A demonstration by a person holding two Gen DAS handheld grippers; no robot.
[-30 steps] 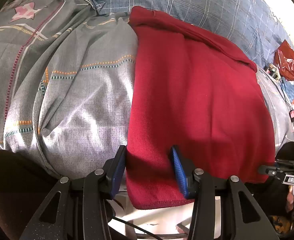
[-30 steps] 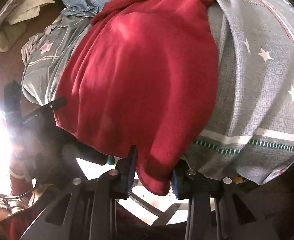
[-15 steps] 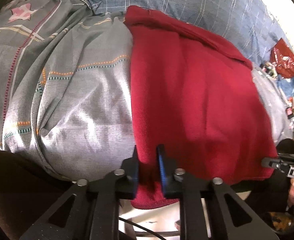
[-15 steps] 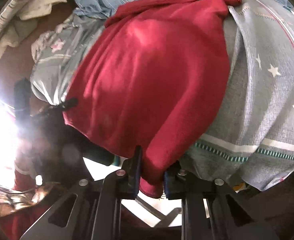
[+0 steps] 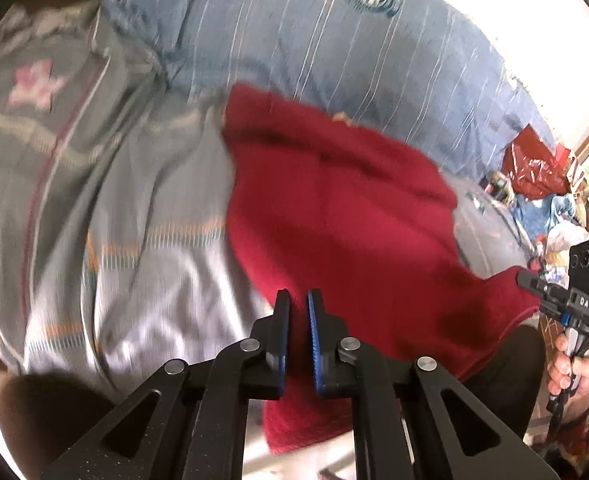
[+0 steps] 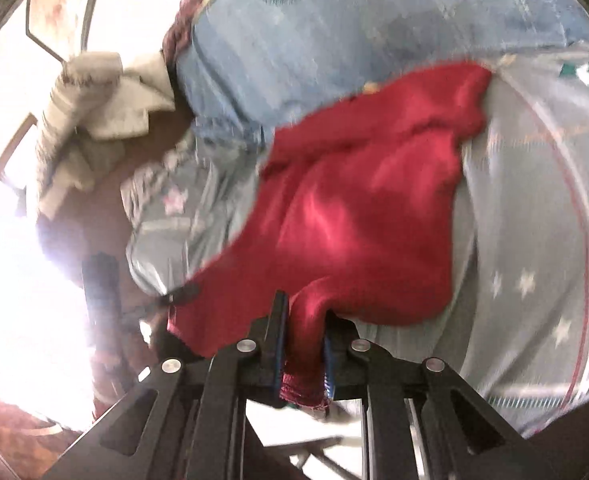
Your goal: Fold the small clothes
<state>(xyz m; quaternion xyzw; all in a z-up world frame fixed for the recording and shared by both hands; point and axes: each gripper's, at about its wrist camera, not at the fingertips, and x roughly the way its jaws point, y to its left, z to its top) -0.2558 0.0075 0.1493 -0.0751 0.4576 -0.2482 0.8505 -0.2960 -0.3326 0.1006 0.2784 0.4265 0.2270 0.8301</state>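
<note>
The red garment (image 5: 358, 216) lies spread over a grey star-patterned bedsheet (image 5: 126, 216), filling the centre of both wrist views, with a blue striped pillow (image 5: 294, 40) above it toward the top of the frame. Each gripper has one of its near corners. The left gripper (image 5: 297, 308), at the lower centre of its view, is clamped tight with the red hem pinched between its blue pads. The right gripper (image 6: 304, 332) has a bunched roll of the hem between its fingers and its jaws are closing on it — the cloth already puckers into a ridge running up from them. Taking both corners of the same edge looks like the way to keep that edge straight, so the garment can be lifted and laid over itself in one even fold. At the right edge of the left view, a hand (image 5: 570, 364) holds the other tool's handle. Crumpled pale cloth (image 6: 94, 100) sits at the upper left of the right view — apart from the work.
</note>
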